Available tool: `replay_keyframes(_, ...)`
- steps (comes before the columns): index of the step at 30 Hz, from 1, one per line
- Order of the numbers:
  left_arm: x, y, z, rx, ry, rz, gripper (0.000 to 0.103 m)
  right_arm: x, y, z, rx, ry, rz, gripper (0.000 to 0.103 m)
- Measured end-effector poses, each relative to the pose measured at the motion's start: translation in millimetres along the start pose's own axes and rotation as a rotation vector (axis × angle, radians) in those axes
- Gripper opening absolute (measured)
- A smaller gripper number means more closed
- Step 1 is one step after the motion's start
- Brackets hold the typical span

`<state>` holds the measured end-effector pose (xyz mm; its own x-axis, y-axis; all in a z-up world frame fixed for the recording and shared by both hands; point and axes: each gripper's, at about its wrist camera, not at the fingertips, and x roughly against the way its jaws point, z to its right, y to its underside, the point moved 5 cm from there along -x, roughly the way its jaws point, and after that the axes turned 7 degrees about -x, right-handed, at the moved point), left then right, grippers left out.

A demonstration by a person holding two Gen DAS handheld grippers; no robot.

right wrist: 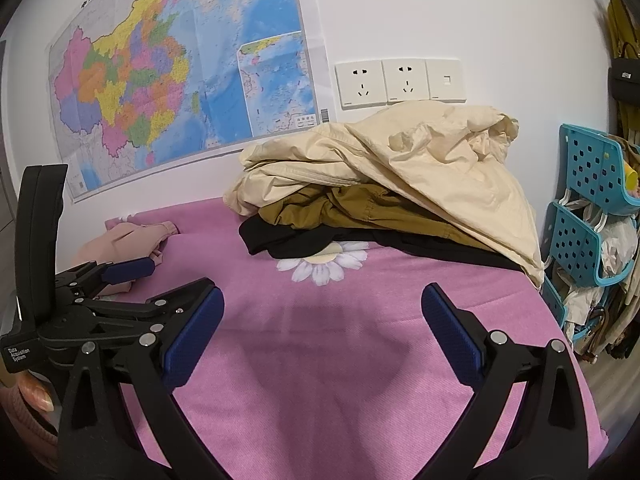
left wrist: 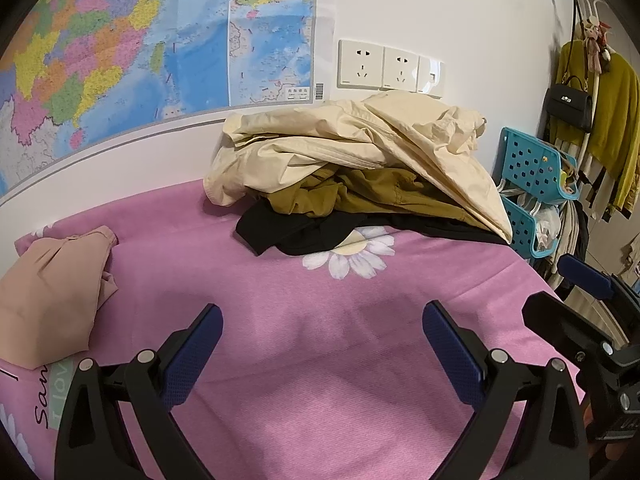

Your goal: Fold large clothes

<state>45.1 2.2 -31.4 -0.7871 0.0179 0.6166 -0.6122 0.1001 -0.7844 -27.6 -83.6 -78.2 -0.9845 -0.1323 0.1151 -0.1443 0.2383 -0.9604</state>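
Pink bedsheet [right wrist: 360, 360] fills the foreground, with the clothes pile [right wrist: 392, 184] heaped straight ahead at its far wall-side edge, well beyond the left gripper [left wrist: 322, 344] and right gripper [right wrist: 322, 328], both spread wide, empty, about equally near.

Both wrist cameras look low across the pink bedsheet [left wrist: 320, 360] toward the wall map [right wrist: 180, 80] and sockets [right wrist: 400, 82]. The left view sits nearer the bed's left edge, the right view slightly farther right. They share the clothes pile [left wrist: 352, 168] at the bed's far edge and the turquoise rack [right wrist: 588, 200].
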Motion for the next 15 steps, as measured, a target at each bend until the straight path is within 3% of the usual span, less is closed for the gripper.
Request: replay_keyframes(15, -1.7, 1.5, 0.5, 0.003, 0.000, -0.002, 0.097, -4.2, 0.8, -2.7, 0.002, 0.000, -0.005, 0.097)
